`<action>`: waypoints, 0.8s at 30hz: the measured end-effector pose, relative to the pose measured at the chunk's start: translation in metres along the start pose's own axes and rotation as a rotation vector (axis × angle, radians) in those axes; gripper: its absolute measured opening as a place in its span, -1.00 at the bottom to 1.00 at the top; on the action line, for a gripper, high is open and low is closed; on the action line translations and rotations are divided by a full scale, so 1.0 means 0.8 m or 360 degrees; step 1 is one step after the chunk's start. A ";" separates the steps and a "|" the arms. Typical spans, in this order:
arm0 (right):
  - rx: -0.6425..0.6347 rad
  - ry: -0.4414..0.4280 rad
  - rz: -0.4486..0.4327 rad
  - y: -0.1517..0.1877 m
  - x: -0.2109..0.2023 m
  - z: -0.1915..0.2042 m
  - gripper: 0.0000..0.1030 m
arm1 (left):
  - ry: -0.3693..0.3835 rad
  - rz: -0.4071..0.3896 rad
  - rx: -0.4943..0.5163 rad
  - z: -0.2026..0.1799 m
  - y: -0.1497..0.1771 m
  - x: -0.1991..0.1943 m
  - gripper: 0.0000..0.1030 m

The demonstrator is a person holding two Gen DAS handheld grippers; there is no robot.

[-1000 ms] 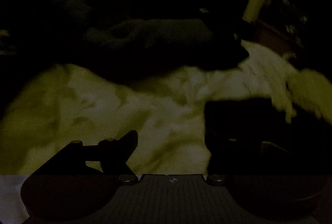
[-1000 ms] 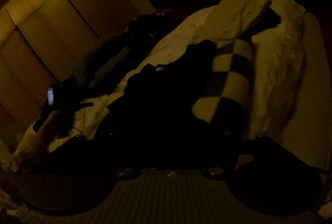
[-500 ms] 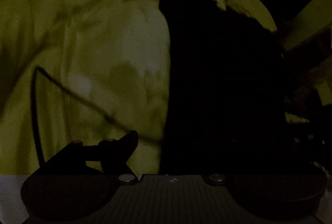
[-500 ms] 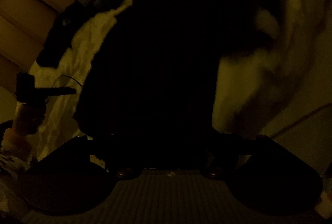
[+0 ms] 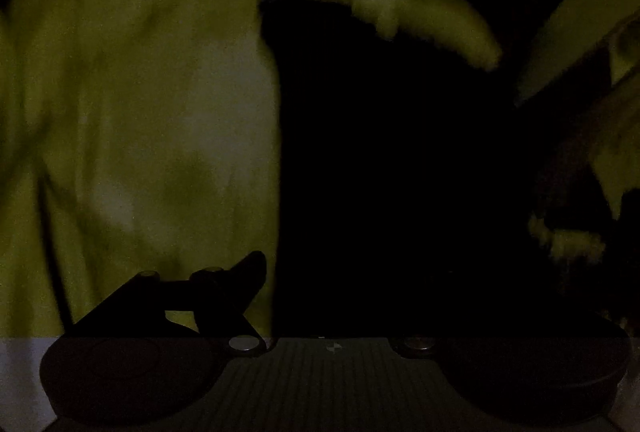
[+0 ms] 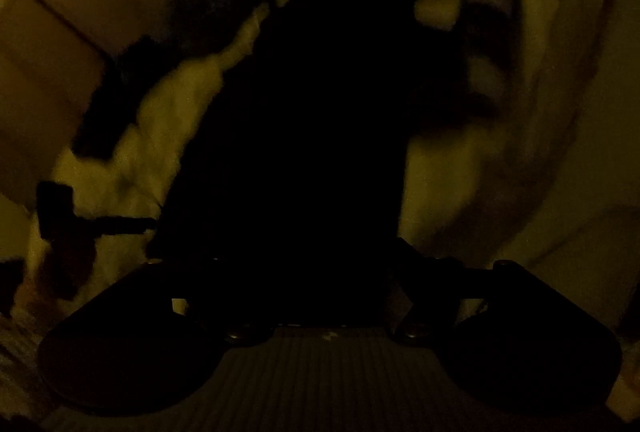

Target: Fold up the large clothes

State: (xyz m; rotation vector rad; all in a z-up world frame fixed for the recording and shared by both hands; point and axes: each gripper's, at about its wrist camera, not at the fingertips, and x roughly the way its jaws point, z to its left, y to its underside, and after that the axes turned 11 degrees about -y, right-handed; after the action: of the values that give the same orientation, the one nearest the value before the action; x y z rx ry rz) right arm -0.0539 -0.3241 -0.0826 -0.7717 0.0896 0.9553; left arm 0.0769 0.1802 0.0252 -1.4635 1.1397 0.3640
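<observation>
A large black garment (image 5: 400, 151) lies spread on a pale bed sheet (image 5: 140, 111); its straight left edge runs up the left wrist view. My left gripper (image 5: 332, 268) stands open over that edge. Only its left finger (image 5: 250, 270) shows against the sheet, while the right one is lost in the black cloth. In the right wrist view the same garment (image 6: 300, 111) fills the middle. My right gripper (image 6: 328, 248) is open just above the garment's near end, its fingertips swallowed by the dark. My left gripper (image 6: 148, 222) points at the garment's left edge, held by a hand (image 6: 60, 272).
The room is very dim and both views are blurred. A black-and-pale checked cloth (image 6: 460, 31) lies on the bed to the garment's far right. Pale cupboard doors (image 6: 60, 11) stand at the left. A thin dark cable (image 5: 54, 244) crosses the sheet.
The left view swung from looking across the bed to looking along the black garment's edge. The right gripper dipped closer to the garment. The left gripper closed in on its left edge.
</observation>
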 end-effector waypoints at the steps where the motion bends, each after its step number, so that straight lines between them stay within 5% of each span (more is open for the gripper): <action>1: -0.0018 -0.0019 -0.0090 -0.012 -0.006 0.002 0.39 | 0.0018 -0.0102 -0.0012 -0.001 -0.020 -0.001 1.00; 5: -0.0083 -0.0066 -0.0414 -0.090 -0.020 0.002 0.43 | -0.0216 -0.0444 0.0162 -0.034 -0.115 0.048 1.00; 9: -0.0061 -0.0033 -0.0588 -0.178 -0.004 -0.027 0.44 | -0.0430 -0.0657 0.0389 -0.064 -0.194 0.145 1.00; 15: -0.0007 0.0121 -0.0494 -0.280 0.066 -0.086 0.44 | -0.0436 -0.0471 0.0128 -0.020 -0.264 0.263 1.00; 19: -0.0062 0.0183 -0.0373 -0.302 0.113 -0.108 0.42 | -0.0438 -0.0342 0.0102 -0.006 -0.271 0.294 1.00; 24: -0.0217 0.0143 -0.0317 -0.309 0.140 -0.109 0.12 | -0.0408 -0.0317 0.0165 -0.014 -0.281 0.316 1.00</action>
State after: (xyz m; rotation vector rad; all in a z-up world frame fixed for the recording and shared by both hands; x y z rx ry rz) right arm 0.2235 -0.3839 -0.0541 -0.9318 0.0249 0.7429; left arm 0.3716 0.0249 -0.0348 -1.3808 0.7897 0.3373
